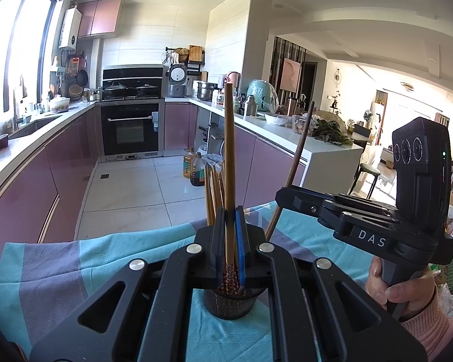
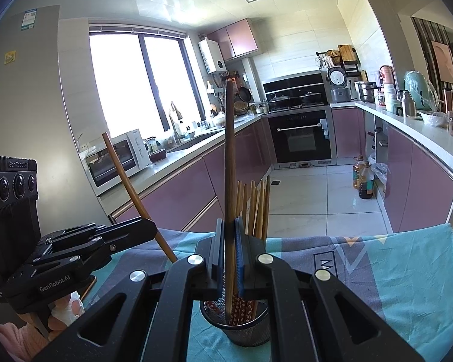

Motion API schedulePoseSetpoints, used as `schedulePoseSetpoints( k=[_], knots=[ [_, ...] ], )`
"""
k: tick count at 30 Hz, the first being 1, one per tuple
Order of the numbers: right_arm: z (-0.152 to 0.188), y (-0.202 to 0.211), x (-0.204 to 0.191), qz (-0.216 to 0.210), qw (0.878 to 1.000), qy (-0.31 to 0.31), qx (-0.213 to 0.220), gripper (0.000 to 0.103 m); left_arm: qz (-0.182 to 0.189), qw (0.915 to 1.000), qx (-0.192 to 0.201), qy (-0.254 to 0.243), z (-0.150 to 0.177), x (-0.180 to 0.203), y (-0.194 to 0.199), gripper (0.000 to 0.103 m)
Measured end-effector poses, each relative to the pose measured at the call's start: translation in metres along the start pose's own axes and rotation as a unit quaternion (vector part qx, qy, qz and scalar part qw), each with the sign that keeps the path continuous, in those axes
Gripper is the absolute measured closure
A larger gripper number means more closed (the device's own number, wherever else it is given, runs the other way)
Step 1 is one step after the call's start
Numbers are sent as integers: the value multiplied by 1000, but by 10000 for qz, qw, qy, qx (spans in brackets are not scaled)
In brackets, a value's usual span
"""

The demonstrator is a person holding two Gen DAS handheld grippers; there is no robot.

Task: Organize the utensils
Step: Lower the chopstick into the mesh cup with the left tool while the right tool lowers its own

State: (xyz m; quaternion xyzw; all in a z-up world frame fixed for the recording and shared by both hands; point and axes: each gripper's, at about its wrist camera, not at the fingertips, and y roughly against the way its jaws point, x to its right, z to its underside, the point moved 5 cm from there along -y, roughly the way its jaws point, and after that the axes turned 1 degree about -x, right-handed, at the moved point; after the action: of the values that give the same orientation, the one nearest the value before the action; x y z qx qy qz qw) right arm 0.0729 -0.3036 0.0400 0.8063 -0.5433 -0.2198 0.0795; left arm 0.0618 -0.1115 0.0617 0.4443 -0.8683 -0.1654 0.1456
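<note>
At the bottom centre of both views a black mesh cup (image 1: 229,303) stands on a teal and grey cloth (image 2: 407,271). The left gripper (image 1: 230,241) pinches one upright chopstick (image 1: 229,163) over the cup; the right gripper (image 2: 229,250) grips another chopstick (image 2: 230,163). More chopsticks (image 2: 256,205) stand inside the cup.

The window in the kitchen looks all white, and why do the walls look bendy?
In the right wrist view the window is washed out white by bright daylight, so nothing outside shows. In the left wrist view the window glares likewise. Both views come through a fisheye lens, so cabinets and ceiling curve toward the dark edges.
</note>
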Motion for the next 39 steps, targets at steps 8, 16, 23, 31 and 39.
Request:
schedulePoseSetpoints(
  k=[8,16,23,31,39],
  knots=[
    [4,-5,2,16,10000,-2,-67,97,4,10000,-84,21,4,4,-2,96],
    [9,-11,2,15,9999,-3,-154,97,11,9998,-174,37,8,-2,-4,96],
    [15,-16,3,21,9997,-35,-229,97,24,9997,-245,22,13,-5,-5,96],
    [19,-19,1,23,9996,-42,-295,97,30,9994,-337,-25,11,-3,-10,96],
    [23,-20,2,20,9994,-55,-343,97,48,9992,-394,-40,11,-6,-10,96]
  ],
)
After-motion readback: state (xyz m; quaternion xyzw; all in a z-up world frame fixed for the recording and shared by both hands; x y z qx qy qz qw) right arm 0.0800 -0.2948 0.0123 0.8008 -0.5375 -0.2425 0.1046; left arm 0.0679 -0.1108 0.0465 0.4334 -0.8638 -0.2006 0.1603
